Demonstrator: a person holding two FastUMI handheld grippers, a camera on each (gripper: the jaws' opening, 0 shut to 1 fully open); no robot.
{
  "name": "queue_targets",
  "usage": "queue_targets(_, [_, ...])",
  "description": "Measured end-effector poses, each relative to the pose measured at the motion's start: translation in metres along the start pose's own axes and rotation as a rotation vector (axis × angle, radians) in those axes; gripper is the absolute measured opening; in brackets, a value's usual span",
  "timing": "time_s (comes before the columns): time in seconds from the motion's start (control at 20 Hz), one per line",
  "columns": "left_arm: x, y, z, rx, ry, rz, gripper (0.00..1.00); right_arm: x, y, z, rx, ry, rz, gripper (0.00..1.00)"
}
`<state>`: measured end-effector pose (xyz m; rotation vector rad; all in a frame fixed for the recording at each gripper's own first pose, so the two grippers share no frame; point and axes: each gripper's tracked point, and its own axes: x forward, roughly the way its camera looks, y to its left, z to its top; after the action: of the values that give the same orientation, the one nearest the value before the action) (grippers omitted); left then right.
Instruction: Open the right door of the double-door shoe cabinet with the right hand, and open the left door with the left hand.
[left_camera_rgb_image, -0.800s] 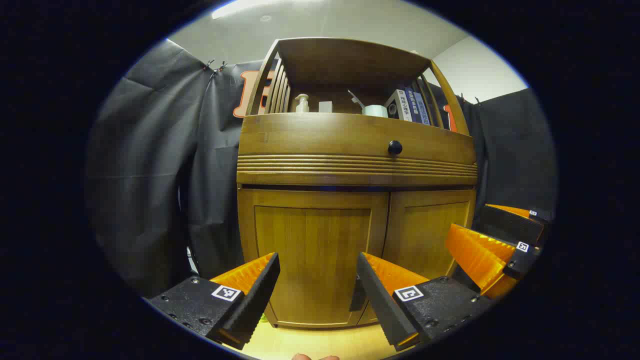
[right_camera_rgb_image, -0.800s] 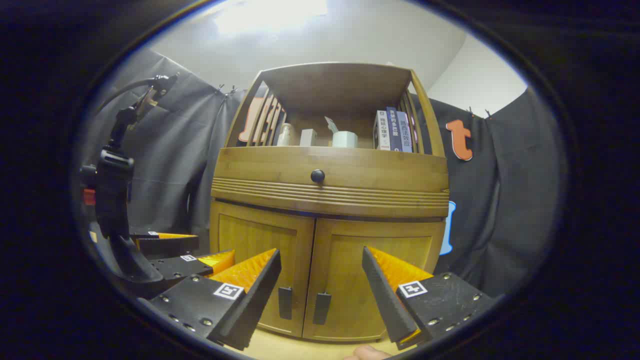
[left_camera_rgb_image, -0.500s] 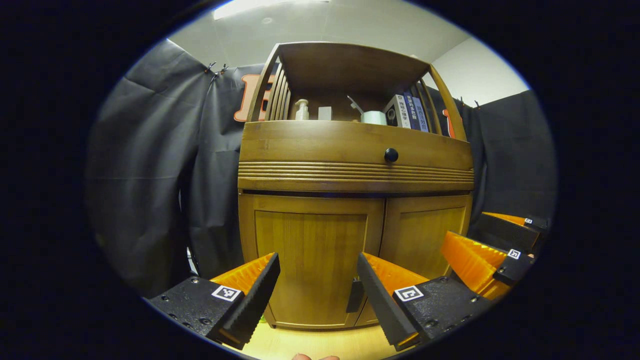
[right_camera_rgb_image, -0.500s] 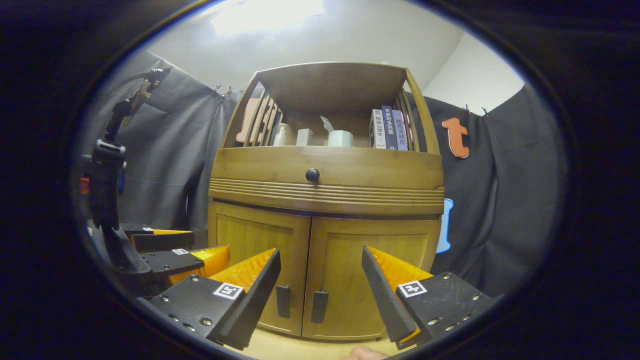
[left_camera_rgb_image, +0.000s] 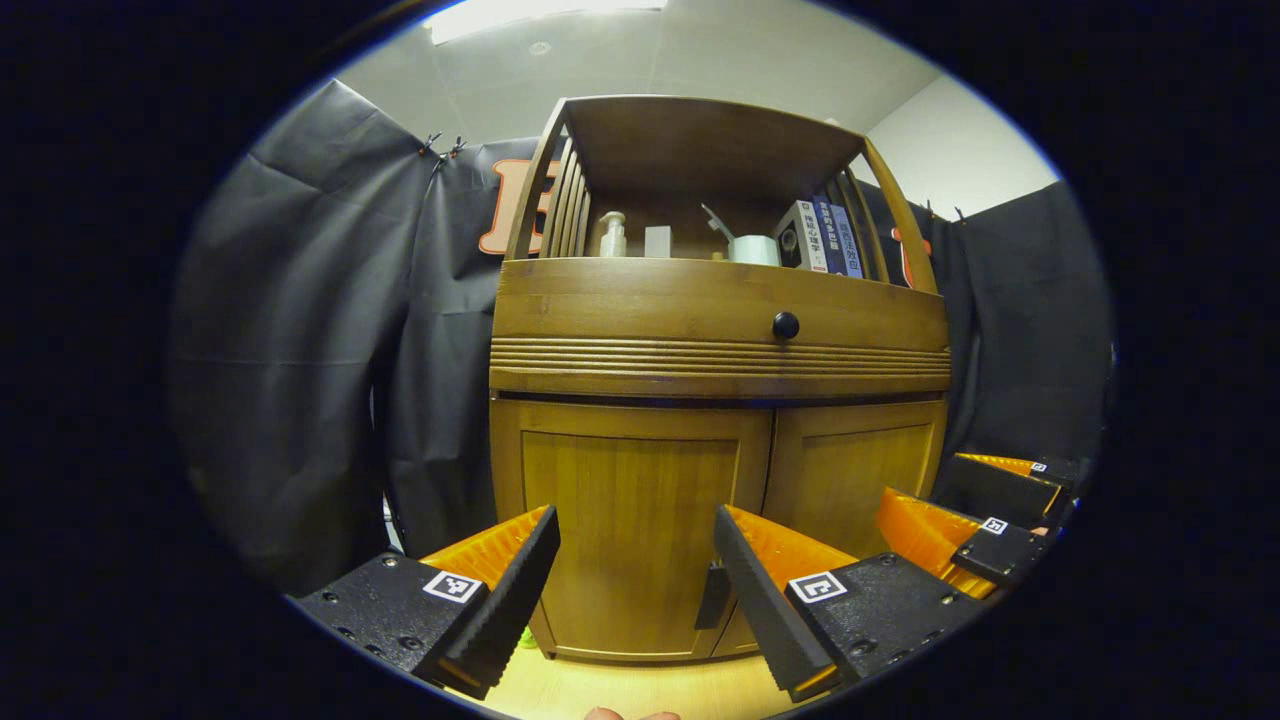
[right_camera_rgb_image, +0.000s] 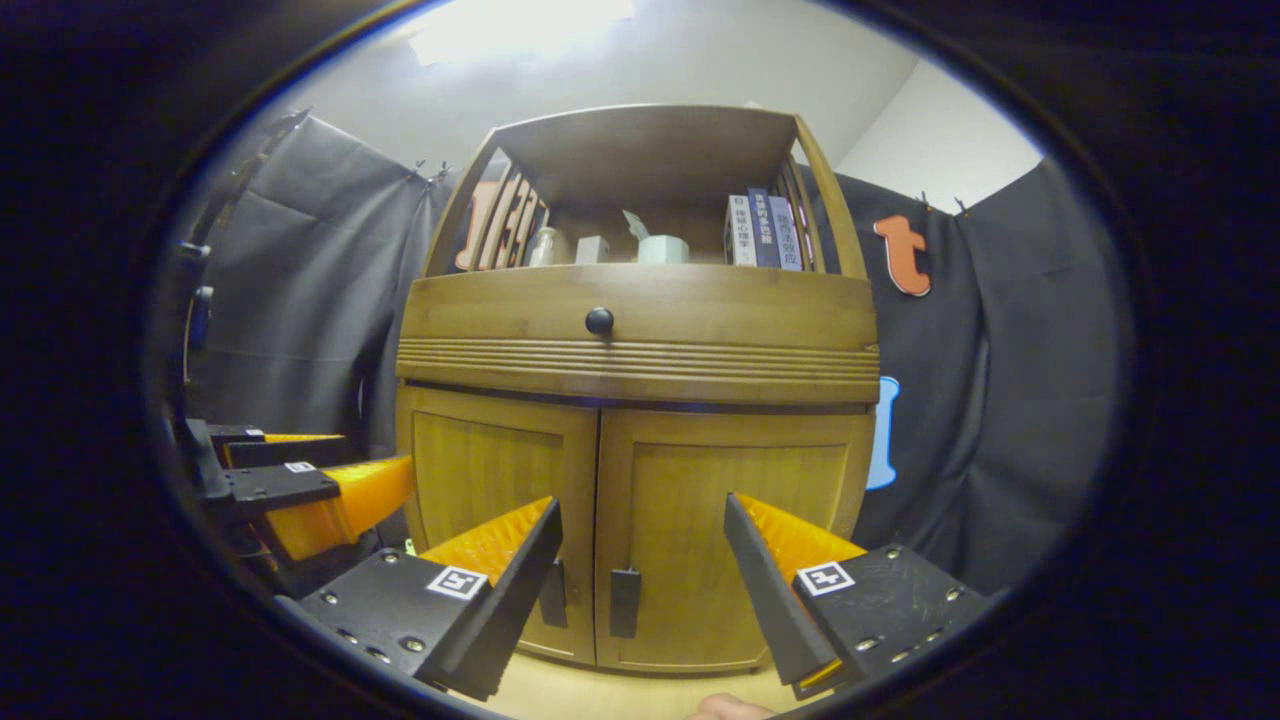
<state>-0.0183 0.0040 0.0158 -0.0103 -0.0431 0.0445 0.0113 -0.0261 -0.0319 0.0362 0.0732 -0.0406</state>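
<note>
Cabinet (right_camera_rgb_image: 640, 400) doors (both closed) stand ahead of spread left tongs (left_camera_rgb_image: 635, 560) and spread right tongs (right_camera_rgb_image: 640, 555), untouched.

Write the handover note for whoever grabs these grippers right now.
Left gripper: jaws open, holding nothing, short of the left door.
Right gripper: jaws open, holding nothing, facing the right door; its handle sits between the fingers in the picture, untouched.
Done: nothing; both doors shut.
Left: right gripper pulls the right door open, then left gripper takes the left door's handle.
</note>
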Motion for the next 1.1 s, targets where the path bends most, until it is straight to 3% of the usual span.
queue_targets(0.2, [-0.003,0.018,0.0,0.006,0.001,0.049,0.96,0.02,-0.006,-0.028,0.005,0.071,-0.021,0.97])
queue_targets(0.25, [-0.003,0.022,-0.001,0.008,0.002,0.062,0.92,0.027,-0.007,-0.037,0.01,0.092,-0.024,0.97])
queue_targets(0.4, [-0.006,0.038,-0.002,0.012,0.011,0.105,0.96,0.045,0.001,-0.068,0.029,0.186,0.001,0.97])
queue_targets(0.5, [-0.006,0.049,-0.005,0.014,0.022,0.135,0.92,0.057,0.006,-0.091,0.033,0.247,0.01,0.95])
queue_targets(0.55, [-0.008,0.054,-0.005,0.016,0.025,0.151,0.96,0.061,0.009,-0.098,0.03,0.27,0.014,0.95])
queue_targets(0.65, [-0.009,0.066,-0.006,0.023,0.029,0.182,0.92,0.074,0.014,-0.114,0.019,0.31,0.02,0.8])
queue_targets(0.75, [-0.011,0.079,-0.007,0.028,0.033,0.215,0.92,0.086,0.013,-0.128,0.004,0.342,0.004,0.75])
queue_targets(0.8, [-0.011,0.084,-0.008,0.029,0.037,0.23,0.92,0.091,0.014,-0.132,0.003,0.353,0.001,0.63])
queue_targets(1.0, [-0.015,0.101,-0.01,0.028,0.046,0.273,0.92,0.104,0.021,-0.151,0.01,0.381,-0.002,0.61])
queue_targets(1.1, [-0.017,0.108,-0.01,0.027,0.047,0.288,0.92,0.107,0.022,-0.157,-0.011,0.399,-0.022,0.39])
